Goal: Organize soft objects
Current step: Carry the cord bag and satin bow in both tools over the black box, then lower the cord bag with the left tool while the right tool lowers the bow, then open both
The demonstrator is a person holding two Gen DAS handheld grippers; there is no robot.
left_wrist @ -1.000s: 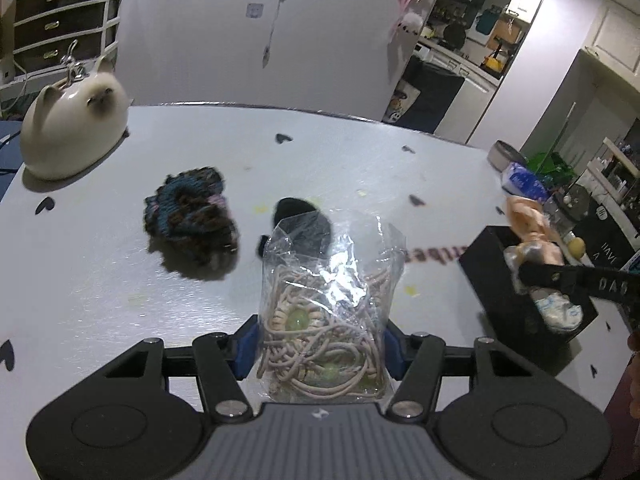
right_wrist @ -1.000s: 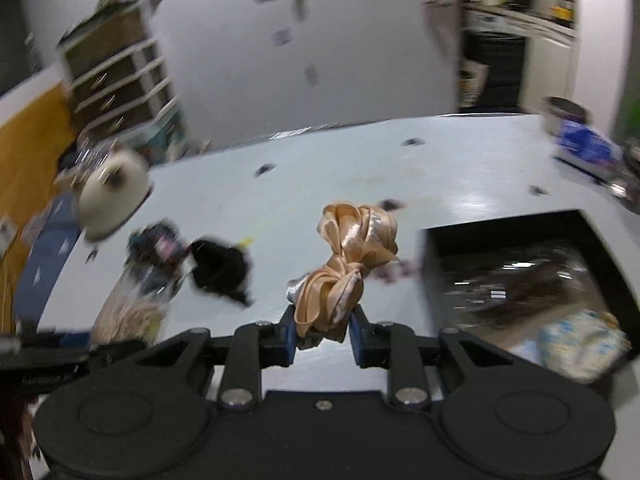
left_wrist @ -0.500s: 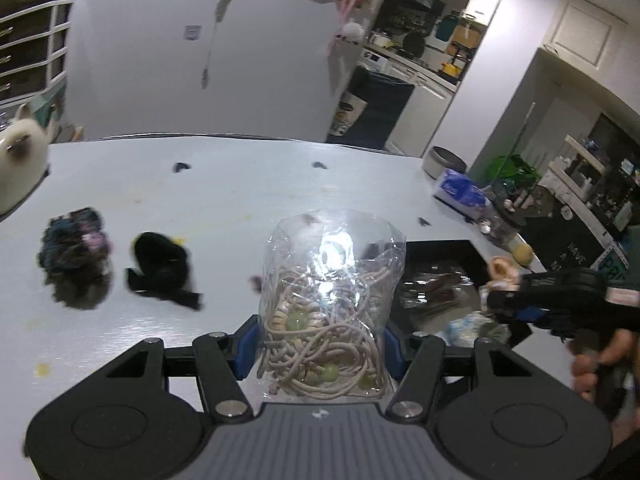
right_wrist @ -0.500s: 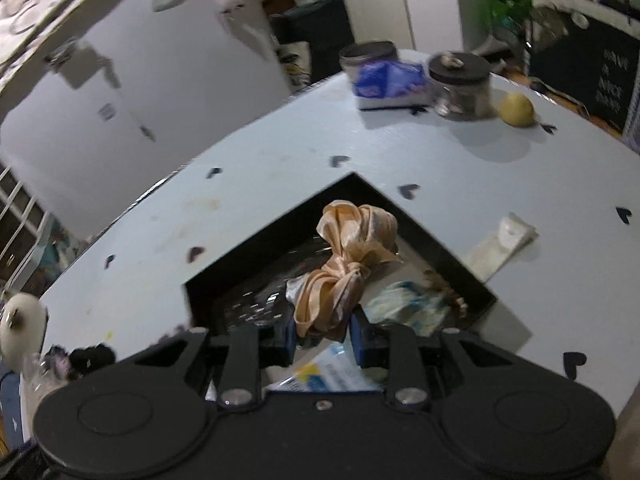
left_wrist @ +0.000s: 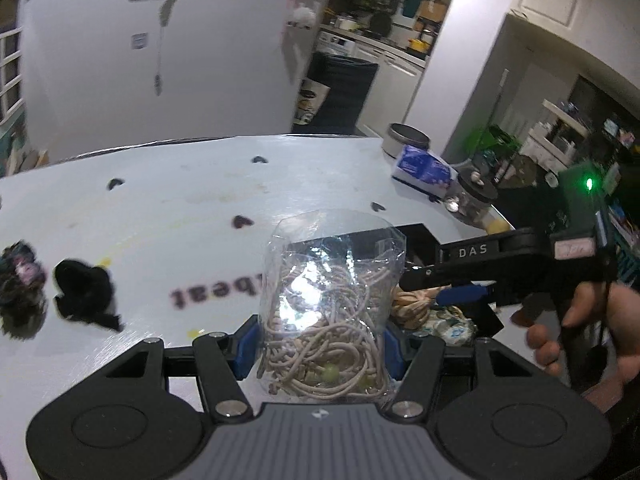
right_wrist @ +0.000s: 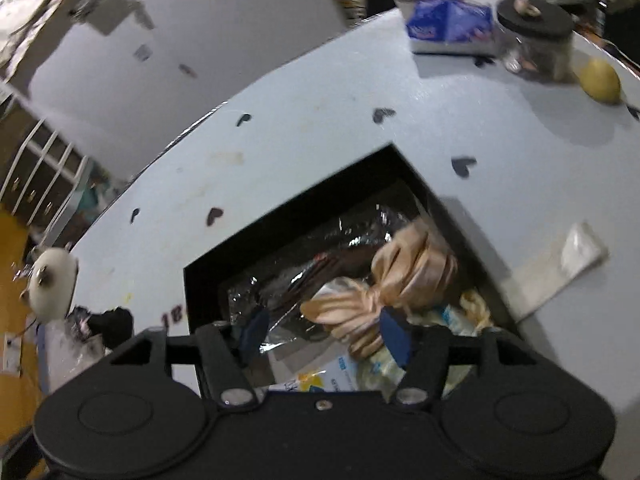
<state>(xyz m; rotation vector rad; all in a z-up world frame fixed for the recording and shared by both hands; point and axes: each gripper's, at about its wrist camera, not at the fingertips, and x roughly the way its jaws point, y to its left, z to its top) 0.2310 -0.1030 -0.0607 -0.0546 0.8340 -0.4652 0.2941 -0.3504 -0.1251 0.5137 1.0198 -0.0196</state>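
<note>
The counter (right_wrist: 340, 128) carries a black bin (right_wrist: 288, 216) that has filled more of the right wrist view since half a second ago. The right tool (right_wrist: 322, 330) has released: its pads stand apart, and the peach scrunchie (right_wrist: 400, 280) now lies in the bin on a foil packet (right_wrist: 320, 248), touching the right pad only. The left tool (left_wrist: 318, 346) stays clamped on a clear bag (left_wrist: 332, 304) of hair ties, now nearer the bin. A black scrunchie (left_wrist: 82, 290) and a dark one (left_wrist: 18, 280) lie well apart from the bin; a jar (right_wrist: 536, 40), blue pack (right_wrist: 448, 26) and lemon (right_wrist: 600, 80) stand beyond.
</note>
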